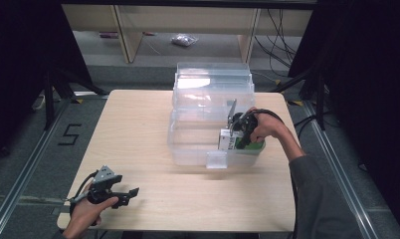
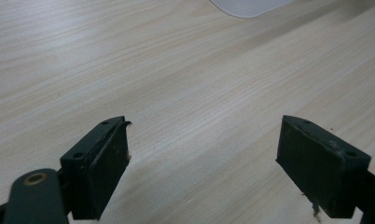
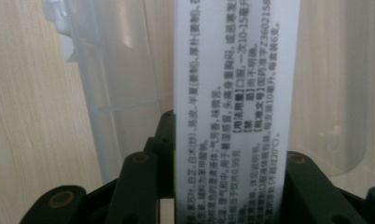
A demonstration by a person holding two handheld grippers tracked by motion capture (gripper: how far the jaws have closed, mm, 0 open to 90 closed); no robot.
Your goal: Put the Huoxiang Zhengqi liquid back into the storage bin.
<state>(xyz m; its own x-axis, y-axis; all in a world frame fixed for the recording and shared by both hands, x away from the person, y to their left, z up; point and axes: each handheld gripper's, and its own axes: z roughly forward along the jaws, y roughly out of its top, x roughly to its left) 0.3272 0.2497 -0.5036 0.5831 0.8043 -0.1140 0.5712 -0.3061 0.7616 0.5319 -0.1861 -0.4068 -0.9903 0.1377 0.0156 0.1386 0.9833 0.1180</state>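
- Left half and lower strip of the table [image 1: 133,144] lie bare.
- A clear bin [image 1: 213,119] blocks the upper middle-right; its walls hem in the box [image 3: 237,93] inside.

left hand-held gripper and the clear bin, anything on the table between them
Nothing: in the high view, bare wooden table runs from the open left hand-held gripper to the clear plastic bin. The left gripper view shows bare wood too.

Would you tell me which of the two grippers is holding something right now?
The right gripper, over the clear plastic bin, is shut on a white box printed with text. The left gripper sits open above bare table near the front edge.
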